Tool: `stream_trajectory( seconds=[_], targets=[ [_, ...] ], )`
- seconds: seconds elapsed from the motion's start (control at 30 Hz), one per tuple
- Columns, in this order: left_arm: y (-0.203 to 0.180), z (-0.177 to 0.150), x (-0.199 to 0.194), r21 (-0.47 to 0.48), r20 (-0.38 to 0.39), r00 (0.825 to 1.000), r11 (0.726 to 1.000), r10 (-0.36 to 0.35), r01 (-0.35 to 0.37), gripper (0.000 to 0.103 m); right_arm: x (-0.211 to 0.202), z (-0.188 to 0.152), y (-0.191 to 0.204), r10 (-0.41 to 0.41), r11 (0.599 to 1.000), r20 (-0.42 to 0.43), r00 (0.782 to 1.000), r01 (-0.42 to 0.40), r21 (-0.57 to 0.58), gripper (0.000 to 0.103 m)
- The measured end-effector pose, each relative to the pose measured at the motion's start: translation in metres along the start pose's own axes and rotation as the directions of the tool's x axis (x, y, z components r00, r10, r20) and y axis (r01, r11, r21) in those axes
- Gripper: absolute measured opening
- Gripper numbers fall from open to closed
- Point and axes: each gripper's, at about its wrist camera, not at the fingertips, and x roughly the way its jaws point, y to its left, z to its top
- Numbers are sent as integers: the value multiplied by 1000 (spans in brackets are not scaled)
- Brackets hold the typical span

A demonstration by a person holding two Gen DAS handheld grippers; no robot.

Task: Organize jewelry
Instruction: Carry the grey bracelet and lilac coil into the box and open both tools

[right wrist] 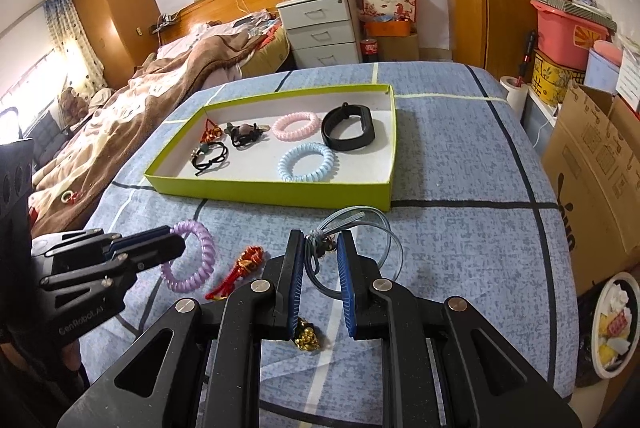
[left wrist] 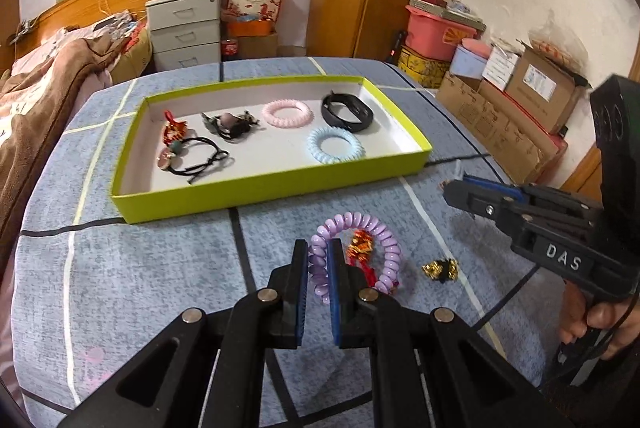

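The left gripper (left wrist: 318, 260) has its jaws pinching the purple coil bracelet (left wrist: 362, 256) at its near rim, just in front of the green tray (left wrist: 272, 187) on the counter. The right gripper (right wrist: 318, 248) has its jaws clamped on a grey-blue cord loop (right wrist: 356, 224). Both look light and springy, so a single-strand rim pinch should do.

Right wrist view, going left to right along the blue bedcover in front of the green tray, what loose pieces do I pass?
Purple coil hair tie, pinched by the left gripper → red and gold knotted charm → gold bead charm → grey-blue cord hair tie, between the fingers of the right gripper.
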Motion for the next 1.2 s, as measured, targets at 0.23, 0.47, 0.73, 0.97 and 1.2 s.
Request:
stream_trajectory(
  seconds=[0.23, 0.47, 0.73, 0.97, 1.2],
  targets=[
    [15, 17, -8, -21, 38, 999, 1000, 20, -20, 10, -1, 13, 7, -1, 1000, 16, 1000, 1, -7, 17],
    [36, 33, -10, -60, 63, 997, 997, 44, -40, 10, 6, 28, 14, -3, 1000, 24, 1000, 3, -23, 17],
    [66, 50, 1, -113, 66, 995, 991, 78, -70, 10, 25, 48, 26, 10, 999, 27, 1000, -8, -44, 17],
    [87, 60, 17, -151, 48, 994, 984, 100, -91, 10, 50, 65, 33, 18, 999, 2, 1000, -18, -50, 17],
    [103, 68, 34, -181, 22, 993, 978, 114, -108, 10, 79, 76, 38, 27, 998, -39, 999, -29, -62, 17]
  ],
)
